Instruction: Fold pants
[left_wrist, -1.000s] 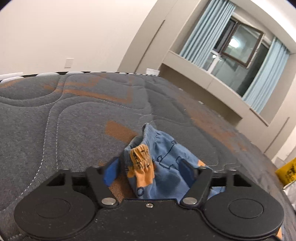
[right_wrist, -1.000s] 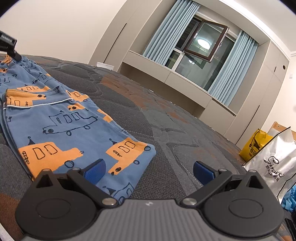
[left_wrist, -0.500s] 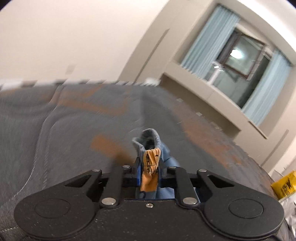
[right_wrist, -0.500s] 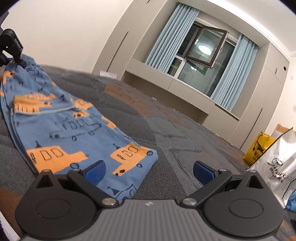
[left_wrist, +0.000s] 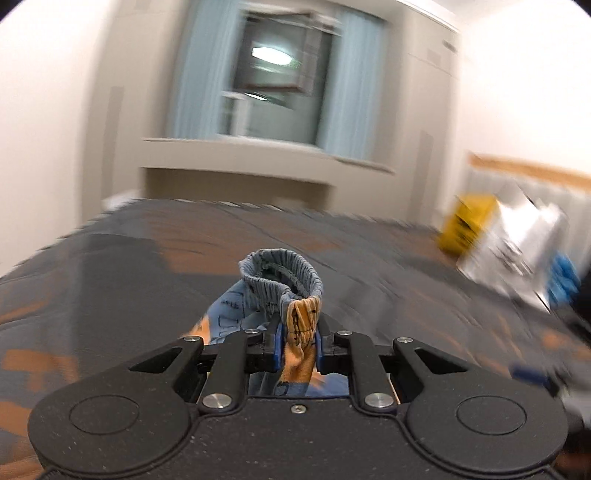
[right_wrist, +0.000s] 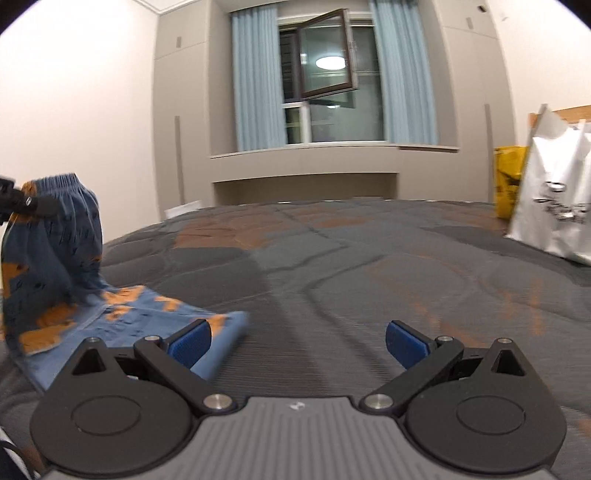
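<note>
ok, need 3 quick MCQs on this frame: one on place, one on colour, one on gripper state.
1. Where is the white bag?
A. Right side of the bed
B. On the window ledge
C. Under the pants

2. What colours are the pants?
A. Red and white
B. Blue and orange
C. Green and black

3. What is the left hand-held gripper doing?
A. Open, holding nothing
B. Shut on the pants' waistband
C. Shut on the bag

Key: 1 A, it stands at the right edge of the bed; 2 B, blue cloth with orange print; 3 B, the elastic waistband is bunched between its closed jaws.
</note>
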